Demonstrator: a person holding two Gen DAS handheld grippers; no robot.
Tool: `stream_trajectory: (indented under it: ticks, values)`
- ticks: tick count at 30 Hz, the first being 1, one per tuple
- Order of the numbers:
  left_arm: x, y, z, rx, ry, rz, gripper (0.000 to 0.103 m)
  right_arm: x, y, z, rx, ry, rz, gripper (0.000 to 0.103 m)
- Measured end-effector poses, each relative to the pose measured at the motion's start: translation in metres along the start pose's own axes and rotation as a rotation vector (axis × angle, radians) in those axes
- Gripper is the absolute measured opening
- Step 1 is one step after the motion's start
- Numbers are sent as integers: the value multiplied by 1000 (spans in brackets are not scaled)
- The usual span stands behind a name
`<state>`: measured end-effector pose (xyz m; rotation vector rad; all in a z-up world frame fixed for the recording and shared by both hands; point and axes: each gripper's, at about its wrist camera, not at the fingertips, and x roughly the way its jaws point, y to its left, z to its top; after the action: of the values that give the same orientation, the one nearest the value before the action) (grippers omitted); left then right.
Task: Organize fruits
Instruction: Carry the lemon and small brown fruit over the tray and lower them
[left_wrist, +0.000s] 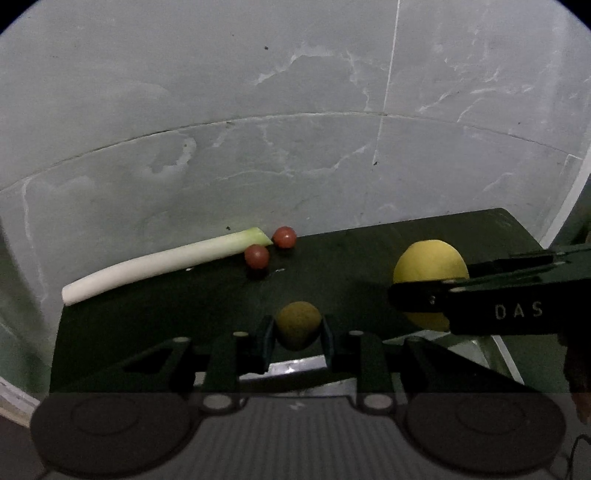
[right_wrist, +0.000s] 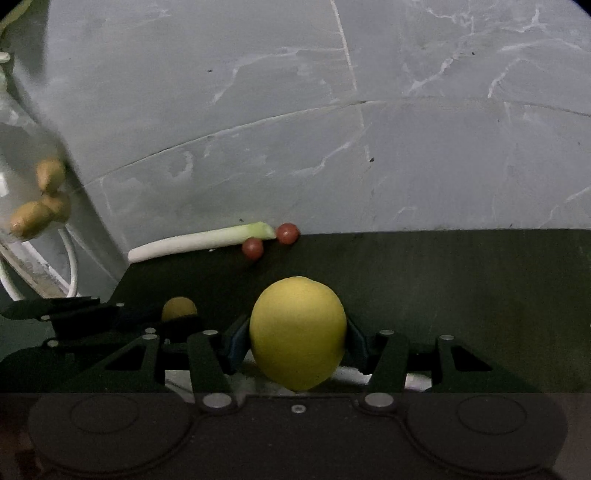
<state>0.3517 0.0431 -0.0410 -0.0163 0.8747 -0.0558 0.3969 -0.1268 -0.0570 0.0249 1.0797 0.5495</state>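
Two fruits are in my tongs at this inspection. My left gripper (left_wrist: 298, 334) is clamped on a small olive-brown fruit (left_wrist: 298, 329), round and dull-skinned, seated squarely between the pads. My right gripper (right_wrist: 297, 341) is clamped on a large yellow fruit (right_wrist: 297, 332), smooth, slightly egg-shaped, its long axis running roughly along the fingers with the narrower end toward the camera. Both appear to be carried clear of the dark board (left_wrist: 351, 266), though I cannot confirm the gap beneath them.

Remaining loose items lie ahead of both tongs at the far edge of the board: two small red fruits (left_wrist: 270, 246), close together, one touching the cut green end of a leek stalk (left_wrist: 162, 264). The stalk's long axis runs crosswise to my fingers, trailing off to the left past the board's edge. From the left tongs the red pair sits slightly left of straight ahead; from the right tongs, likewise ahead and left. I judge the left hand nearer to them.

Far left of the right tongs, a clear container (right_wrist: 22, 155) holds several tan, oblong pieces; a likely destination, in my judgement.
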Motion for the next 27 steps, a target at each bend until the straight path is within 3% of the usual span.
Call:
stream_trajectory:
  ticks: [27]
  values:
    - [-50,18,-55,-22,38,-2,29,-20,31,-68,-7,64,-19,56]
